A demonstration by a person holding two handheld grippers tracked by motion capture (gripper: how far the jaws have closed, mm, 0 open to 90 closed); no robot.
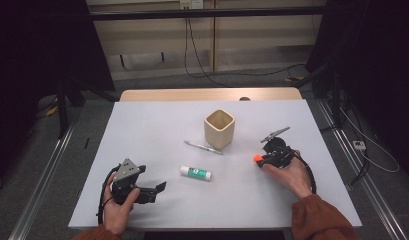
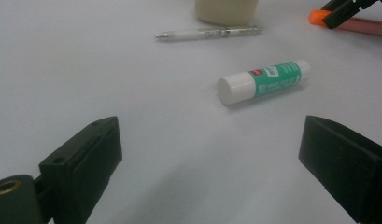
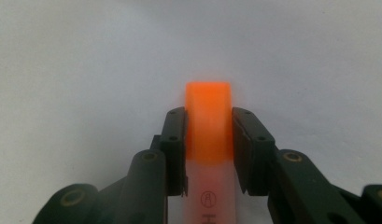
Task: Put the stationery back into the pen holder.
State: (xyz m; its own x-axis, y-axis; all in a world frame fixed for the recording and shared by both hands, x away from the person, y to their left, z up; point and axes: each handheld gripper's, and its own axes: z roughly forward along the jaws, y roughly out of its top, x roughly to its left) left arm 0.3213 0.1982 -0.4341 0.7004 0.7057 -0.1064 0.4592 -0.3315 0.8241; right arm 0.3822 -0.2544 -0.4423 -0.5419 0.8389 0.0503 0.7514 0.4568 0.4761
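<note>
Right hand-held gripper (image 3: 208, 126) is clenched on the orange highlighter (image 3: 208, 112) at its cap, low over the worktop (image 1: 157, 130). Left hand-held gripper (image 2: 212, 154) stands released. Highlighter appears light, rigid and smooth; grasp mid-barrel.

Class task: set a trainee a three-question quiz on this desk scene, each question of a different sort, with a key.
1. True or false: the right tongs are shut on the orange highlighter.
2. Which thing lies nearest the left tongs? A) glue stick B) pen C) beige cup
3. What stands between the left tongs' pads?

Key: 1 true. 2 A. 3 nothing but bare white table; they are open.
</note>
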